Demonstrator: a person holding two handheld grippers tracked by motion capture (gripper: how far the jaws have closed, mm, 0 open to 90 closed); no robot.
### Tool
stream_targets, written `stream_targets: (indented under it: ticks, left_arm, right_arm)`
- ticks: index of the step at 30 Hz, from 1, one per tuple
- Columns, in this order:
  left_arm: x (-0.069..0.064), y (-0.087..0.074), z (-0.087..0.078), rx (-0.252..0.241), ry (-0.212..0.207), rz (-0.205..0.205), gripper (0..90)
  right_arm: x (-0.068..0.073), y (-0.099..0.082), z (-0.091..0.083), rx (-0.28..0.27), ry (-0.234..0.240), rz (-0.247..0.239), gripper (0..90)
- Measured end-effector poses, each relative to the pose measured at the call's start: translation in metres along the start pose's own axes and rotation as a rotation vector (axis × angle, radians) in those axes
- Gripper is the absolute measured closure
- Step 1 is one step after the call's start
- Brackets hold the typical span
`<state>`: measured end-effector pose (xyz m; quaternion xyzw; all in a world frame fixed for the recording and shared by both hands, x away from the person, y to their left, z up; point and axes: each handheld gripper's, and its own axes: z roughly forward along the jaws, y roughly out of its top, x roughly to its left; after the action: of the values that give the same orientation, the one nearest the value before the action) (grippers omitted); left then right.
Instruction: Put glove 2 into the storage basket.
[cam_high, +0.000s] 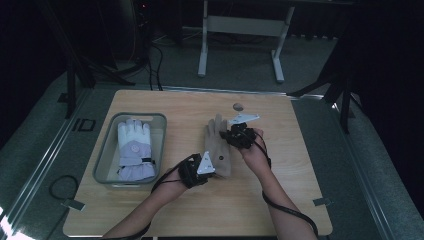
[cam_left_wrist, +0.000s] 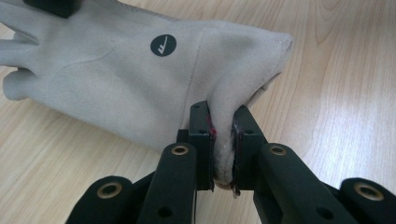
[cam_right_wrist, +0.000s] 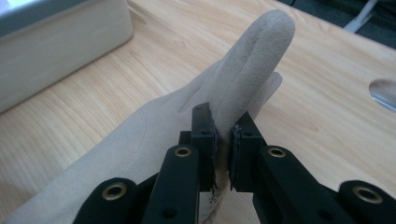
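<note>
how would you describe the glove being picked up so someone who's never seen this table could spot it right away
Start at the wooden table and find the grey bin on its left side, which holds a white and lilac glove. The beige glove lies right of that bin, mid-table, pinched at both ends by the left gripper and right gripper. It is plain suede-like beige with a small round black logo.

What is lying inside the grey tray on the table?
Inside the grey tray lies one white and lilac glove, fingers pointing away from the person. What is under that glove, on the tray bottom, is covered.
</note>
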<state>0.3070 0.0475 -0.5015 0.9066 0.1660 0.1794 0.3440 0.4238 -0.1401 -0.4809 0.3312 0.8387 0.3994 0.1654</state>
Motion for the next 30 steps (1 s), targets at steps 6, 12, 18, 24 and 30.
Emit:
stream_targets:
  ticks: [6, 12, 18, 24, 30]
  left_arm:
    - [0.005, -0.004, -0.016, 0.006, 0.011, -0.001, 81.7]
    - [0.010, -0.007, -0.034, 0.018, 0.044, 0.007, 81.8]
    - [0.017, -0.014, -0.052, 0.022, 0.066, -0.009, 81.7]
    - [0.023, -0.019, -0.069, 0.023, 0.092, -0.013, 81.7]
    - [0.027, -0.026, -0.086, 0.026, 0.117, -0.020, 81.7]
  right_arm:
    - [0.013, 0.016, 0.000, -0.008, 0.008, -0.051, 82.7]
    - [0.025, 0.035, 0.001, -0.033, 0.026, -0.067, 82.6]
    - [0.038, 0.053, 0.004, -0.051, 0.043, -0.097, 82.6]
    - [0.051, 0.072, 0.007, -0.068, 0.067, -0.113, 82.6]
    - [0.068, 0.093, 0.011, -0.089, 0.088, -0.136, 82.6]
